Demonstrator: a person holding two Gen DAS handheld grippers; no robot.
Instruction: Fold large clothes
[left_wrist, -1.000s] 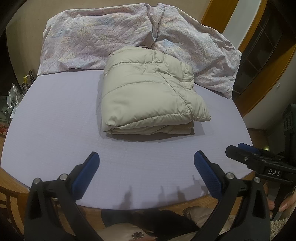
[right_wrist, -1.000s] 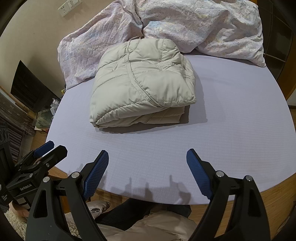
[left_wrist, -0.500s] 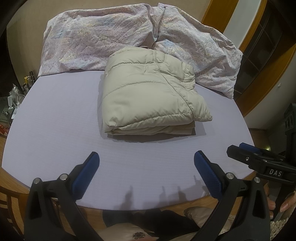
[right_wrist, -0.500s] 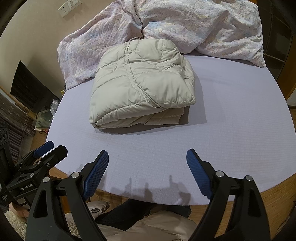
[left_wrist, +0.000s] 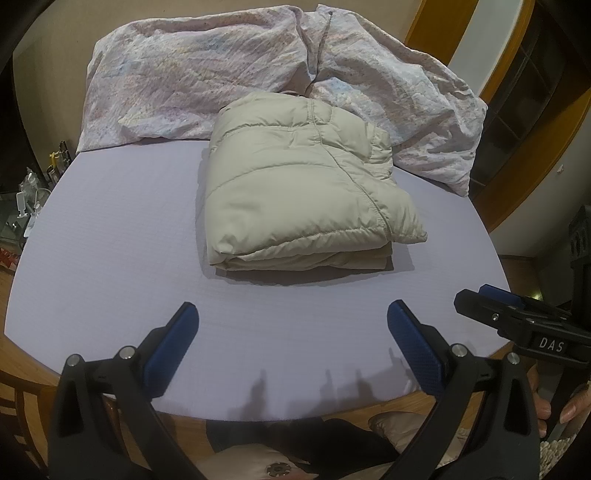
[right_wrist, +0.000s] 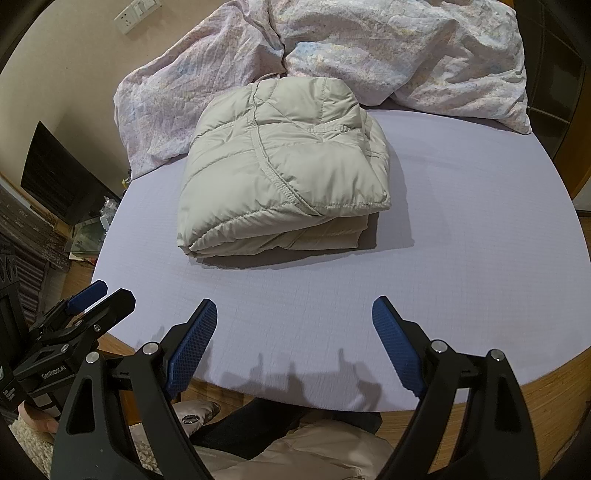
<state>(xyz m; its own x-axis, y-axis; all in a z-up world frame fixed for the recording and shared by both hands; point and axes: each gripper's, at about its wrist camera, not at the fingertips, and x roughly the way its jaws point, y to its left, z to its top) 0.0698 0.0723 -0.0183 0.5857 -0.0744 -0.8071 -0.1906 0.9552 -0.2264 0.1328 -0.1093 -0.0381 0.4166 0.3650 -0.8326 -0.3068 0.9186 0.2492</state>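
Note:
A beige puffer jacket (left_wrist: 303, 184) lies folded into a thick square on the lilac bed sheet (left_wrist: 110, 229); it also shows in the right wrist view (right_wrist: 284, 173). My left gripper (left_wrist: 291, 314) is open and empty above the sheet's near edge, well short of the jacket. My right gripper (right_wrist: 293, 310) is open and empty, also back from the jacket. Each gripper shows at the side of the other's view: the right one (left_wrist: 517, 321) and the left one (right_wrist: 74, 317).
A crumpled floral quilt (left_wrist: 207, 70) is heaped behind the jacket at the head of the bed (right_wrist: 388, 48). The wooden bed frame (left_wrist: 29, 373) runs along the near edge. Cluttered shelves (right_wrist: 48, 206) stand at the left, a wooden door frame (left_wrist: 517, 110) at the right.
Nothing has visibly changed apart from a very slight drift of the left wrist view; both grippers stay open and back from the jacket.

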